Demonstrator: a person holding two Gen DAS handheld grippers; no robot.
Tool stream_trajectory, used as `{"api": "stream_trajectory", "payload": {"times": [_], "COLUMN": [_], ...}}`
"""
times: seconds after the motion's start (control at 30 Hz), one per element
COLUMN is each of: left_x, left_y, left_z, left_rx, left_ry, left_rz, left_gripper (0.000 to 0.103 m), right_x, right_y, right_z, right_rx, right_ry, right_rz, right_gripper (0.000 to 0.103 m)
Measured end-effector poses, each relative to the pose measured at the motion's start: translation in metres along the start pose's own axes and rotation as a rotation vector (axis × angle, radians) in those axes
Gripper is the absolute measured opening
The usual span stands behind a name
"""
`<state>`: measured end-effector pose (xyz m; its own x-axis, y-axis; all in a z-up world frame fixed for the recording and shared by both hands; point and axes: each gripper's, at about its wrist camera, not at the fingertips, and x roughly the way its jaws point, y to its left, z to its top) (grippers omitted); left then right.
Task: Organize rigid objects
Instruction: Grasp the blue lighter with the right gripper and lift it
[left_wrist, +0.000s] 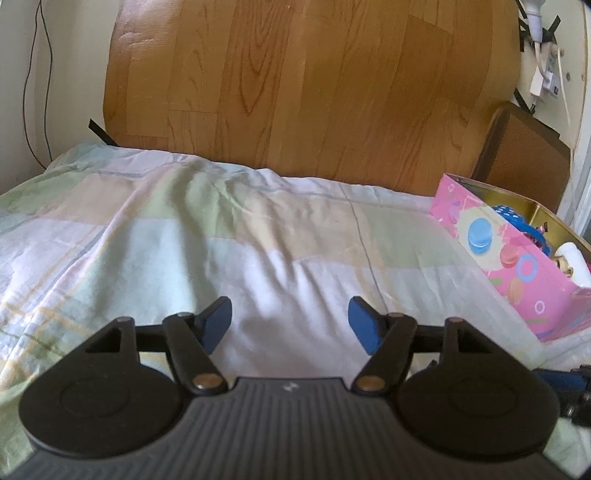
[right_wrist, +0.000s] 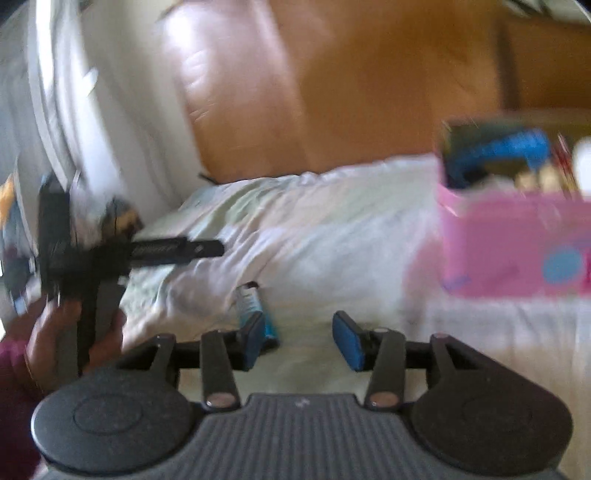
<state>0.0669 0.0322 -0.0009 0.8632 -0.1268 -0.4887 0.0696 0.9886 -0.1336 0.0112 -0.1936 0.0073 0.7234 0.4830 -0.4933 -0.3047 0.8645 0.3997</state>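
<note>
A pale checked bedsheet (left_wrist: 229, 236) covers the whole work surface, with a wood-grain panel (left_wrist: 303, 92) standing behind it. On the sheet's right side sits a pink box (left_wrist: 517, 266) printed with macarons, its top open and already holding several things, a blue one among them.

The left gripper (left_wrist: 290, 321) hovers over bare sheet, jaws wide apart and empty. The right gripper (right_wrist: 299, 338) also has its jaws parted with nothing pressed between them; the person's left hand (right_wrist: 74, 332) shows at the edge of its view, holding the other tool.

The small tube (right_wrist: 255, 314) lies on the sheet just ahead of the right gripper's left finger, well apart from the pink box. This view is smeared, so it may be a lip balm or glue stick; I cannot tell which. It looks light, stiff and smooth, so likely to roll or slip if pinched near an end. The best hold is probably across its middle, pads square to its sides. Its long axis runs roughly away from the camera, the dark end pointing toward the panel.
</note>
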Motion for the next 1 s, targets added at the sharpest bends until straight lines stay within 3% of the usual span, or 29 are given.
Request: {"api": "stream_trajectory", "payload": {"times": [0.37, 0.73, 0.8, 0.83, 0.93, 1.0], "left_x": [0.001, 0.005, 0.003, 0.0, -0.015, -0.023], "left_y": [0.001, 0.007, 0.007, 0.006, 0.003, 0.0], "left_z": [0.001, 0.002, 0.0, -0.002, -0.006, -0.008], "left_rx": [-0.007, -0.046, -0.066, -0.072, -0.129, -0.183], "left_ry": [0.018, 0.062, 0.082, 0.081, 0.096, 0.122], "left_rz": [0.001, -0.032, -0.04, -0.041, -0.086, -0.132], "left_gripper": [0.072, 0.072, 0.072, 0.072, 0.071, 0.071], "right_x": [0.001, 0.033, 0.04, 0.043, 0.04, 0.035], "right_y": [0.011, 0.026, 0.037, 0.043, 0.046, 0.033], "right_z": [0.0, 0.012, 0.012, 0.01, 0.006, 0.007], "right_rx": [-0.085, -0.176, -0.24, -0.276, -0.271, -0.137], "right_ry": [-0.01, 0.066, 0.08, 0.092, 0.09, 0.101], "right_rz": [0.005, 0.025, 0.004, -0.012, -0.023, 0.034], "right_gripper": [0.045, 0.051, 0.043, 0.025, 0.024, 0.024]}}
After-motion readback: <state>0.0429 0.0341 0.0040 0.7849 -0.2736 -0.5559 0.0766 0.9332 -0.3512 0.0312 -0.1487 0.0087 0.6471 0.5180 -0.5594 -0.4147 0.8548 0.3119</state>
